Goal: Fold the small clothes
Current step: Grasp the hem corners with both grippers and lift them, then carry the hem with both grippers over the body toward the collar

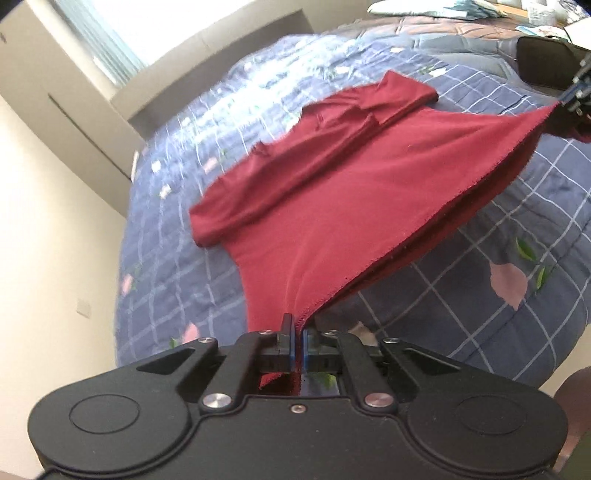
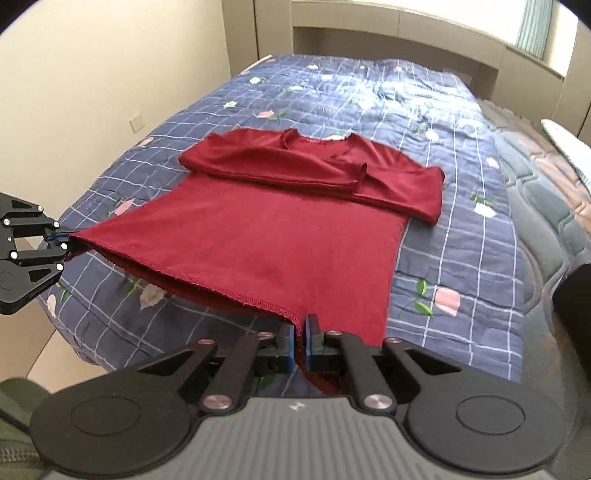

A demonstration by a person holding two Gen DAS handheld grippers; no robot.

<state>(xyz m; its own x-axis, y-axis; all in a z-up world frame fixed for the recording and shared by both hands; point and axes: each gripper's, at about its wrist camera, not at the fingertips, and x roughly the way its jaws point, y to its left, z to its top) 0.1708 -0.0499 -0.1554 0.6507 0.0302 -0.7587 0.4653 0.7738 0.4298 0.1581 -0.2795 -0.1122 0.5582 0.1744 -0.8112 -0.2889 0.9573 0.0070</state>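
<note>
A dark red long-sleeved shirt lies on the bed with both sleeves folded across the chest; it also shows in the right wrist view. My left gripper is shut on one bottom hem corner and lifts it off the quilt; it also shows at the left edge of the right wrist view. My right gripper is shut on the other hem corner; it also shows at the right edge of the left wrist view. The hem is stretched taut between the two grippers, raised above the bed.
The bed carries a blue checked quilt with flowers. A beige wall with a socket is to the left. A headboard and window ledge stand at the far end. A dark padded mattress edge runs on the right.
</note>
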